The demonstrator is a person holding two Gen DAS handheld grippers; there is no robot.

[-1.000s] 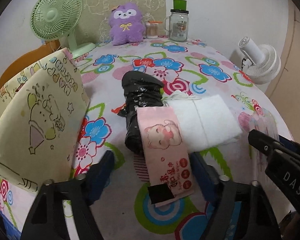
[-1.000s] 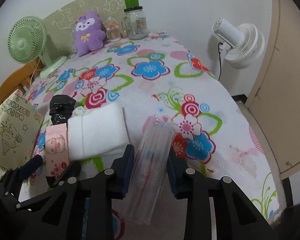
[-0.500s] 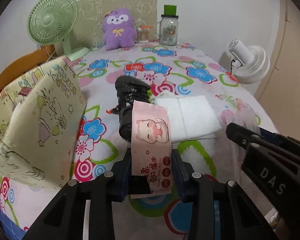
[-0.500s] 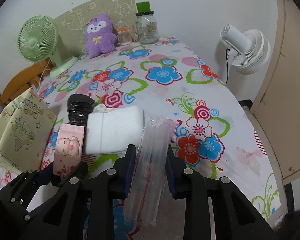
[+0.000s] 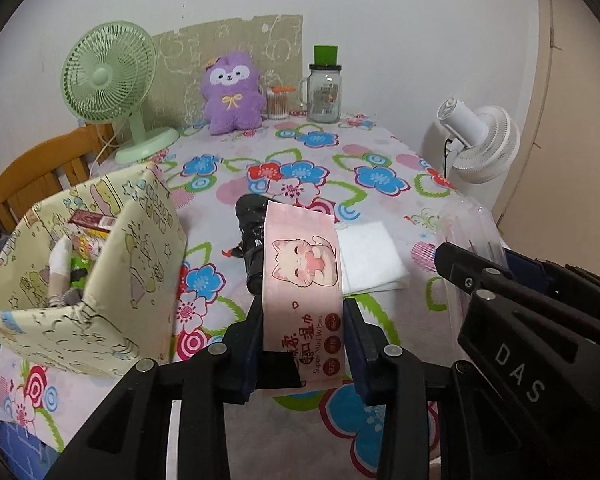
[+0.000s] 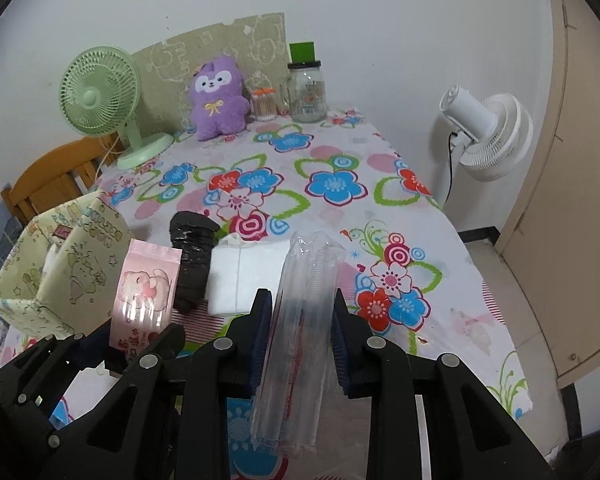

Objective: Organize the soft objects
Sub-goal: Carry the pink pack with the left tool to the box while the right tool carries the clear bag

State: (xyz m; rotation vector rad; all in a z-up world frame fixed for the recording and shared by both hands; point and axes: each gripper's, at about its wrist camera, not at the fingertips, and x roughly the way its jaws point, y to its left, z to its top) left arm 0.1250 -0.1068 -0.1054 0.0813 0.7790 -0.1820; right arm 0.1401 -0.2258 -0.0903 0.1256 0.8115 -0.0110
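My left gripper (image 5: 302,320) is shut on a pink wipes pack (image 5: 302,280) with a cat picture and holds it above the table; the pack also shows in the right wrist view (image 6: 144,288). My right gripper (image 6: 300,320) is shut on a clear plastic pack (image 6: 304,320), also lifted. A black bag roll (image 6: 190,256) and a folded white cloth (image 6: 246,276) lie on the flowered tablecloth (image 6: 340,184). A yellow cartoon fabric box (image 5: 100,264) stands at the left, holding several items.
A purple plush (image 5: 230,92), a green fan (image 5: 108,80), a cotton swab jar (image 5: 278,102) and a glass jar (image 5: 324,88) stand at the table's back. A white fan (image 6: 484,136) stands off the right edge. A wooden chair (image 5: 40,172) is at the left.
My left gripper closed on the pink wipes pack and lifted it. My right gripper lifted the clear pack. Both moved up and back from the table.
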